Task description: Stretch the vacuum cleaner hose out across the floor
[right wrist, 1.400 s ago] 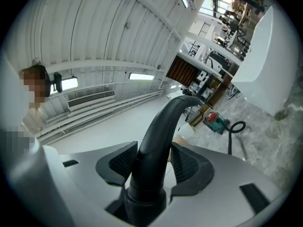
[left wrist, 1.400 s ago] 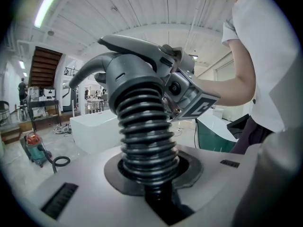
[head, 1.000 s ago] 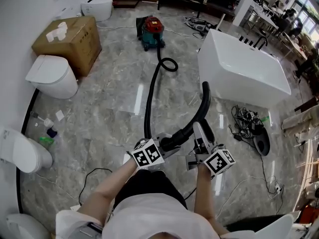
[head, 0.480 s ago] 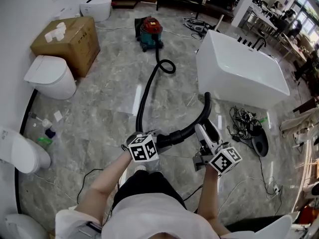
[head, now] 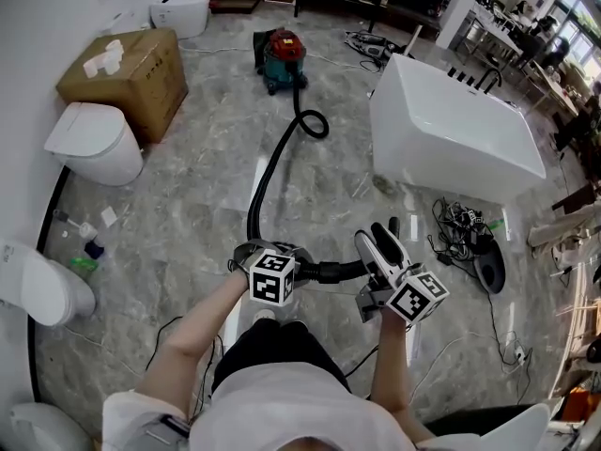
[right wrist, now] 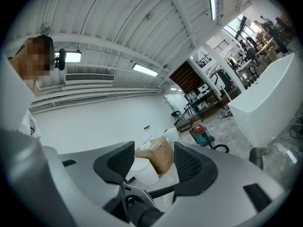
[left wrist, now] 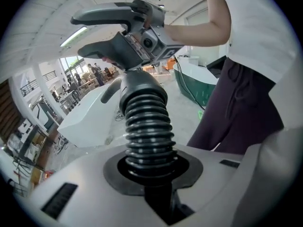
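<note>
A person in a white top stood on a grey marble floor (head: 188, 209) with a gripper in each hand. The left gripper (head: 252, 254) was clamped on the black ribbed vacuum hose (left wrist: 144, 126), whose ribs sat in the round notch between its jaws. The right gripper (head: 376, 241) was held just beside it with its jaws apart and nothing between the pads. A dark length of tube crossed low at their root, and whether it touched them could not be told.

A second before, the hose's stiff end had arched up well above the right gripper, toward the tub. It now lay low, running almost level from one gripper to the other, and only its tip showed just beside the right jaws. Beyond the left gripper, the run of hose on the floor bowed further to the left than before. It then curled through a small loop before reaching the red-lidded teal canister vacuum cleaner (head: 284, 59) at the far side of the room.

A white toilet (head: 94, 144) stood at left and a white freestanding bathtub (head: 455, 134) at right, with a tangle of dark cables (head: 465, 228) on the floor near the tub. A brown cardboard box (head: 127, 78) sat beyond the toilet, and all of these stood where they had been.
</note>
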The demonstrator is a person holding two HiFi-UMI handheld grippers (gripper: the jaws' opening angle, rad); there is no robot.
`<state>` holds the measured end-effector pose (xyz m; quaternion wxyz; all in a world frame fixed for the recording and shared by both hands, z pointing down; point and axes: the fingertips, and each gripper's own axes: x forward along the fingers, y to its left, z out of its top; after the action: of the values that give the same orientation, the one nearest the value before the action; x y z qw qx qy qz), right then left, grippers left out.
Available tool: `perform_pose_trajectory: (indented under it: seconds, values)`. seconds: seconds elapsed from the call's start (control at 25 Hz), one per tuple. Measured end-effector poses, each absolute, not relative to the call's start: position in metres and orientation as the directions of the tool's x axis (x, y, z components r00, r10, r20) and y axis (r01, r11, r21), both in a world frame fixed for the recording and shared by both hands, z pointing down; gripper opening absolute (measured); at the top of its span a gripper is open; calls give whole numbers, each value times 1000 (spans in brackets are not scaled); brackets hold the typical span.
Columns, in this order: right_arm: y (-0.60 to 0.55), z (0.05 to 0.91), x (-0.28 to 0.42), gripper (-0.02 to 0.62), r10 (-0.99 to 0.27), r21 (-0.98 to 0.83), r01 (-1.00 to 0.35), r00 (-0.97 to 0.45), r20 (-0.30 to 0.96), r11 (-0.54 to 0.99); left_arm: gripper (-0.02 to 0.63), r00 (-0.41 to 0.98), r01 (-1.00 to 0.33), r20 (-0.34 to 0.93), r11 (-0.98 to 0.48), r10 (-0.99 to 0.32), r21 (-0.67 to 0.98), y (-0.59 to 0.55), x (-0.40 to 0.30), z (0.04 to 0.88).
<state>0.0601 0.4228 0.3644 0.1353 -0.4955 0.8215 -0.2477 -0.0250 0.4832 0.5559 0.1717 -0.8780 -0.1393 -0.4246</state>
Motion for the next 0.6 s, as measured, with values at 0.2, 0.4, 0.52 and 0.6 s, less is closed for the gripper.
perform_pose_trajectory:
  seconds: [0.2,0.4,0.52,0.6]
  values:
    - [424,381,39,247,-804,-457,-758,-578,140,466,95,563,442,822,-872,85,-212,481,-26,561]
    - [444,405,9,247,-549,-321,-653,-754,360,686,95,538,478,837,-854,99,-206,480,-27,560]
    - [462,433,-7,247,-352,-221,-546,-748,562,808,95,529,489,841,-851,115,-191,478,-31,560]
    - [474,453,-15,247,-241,-185,-473,-702,670,861,95,532,487,837,-855,130,-177,479,-32,561]
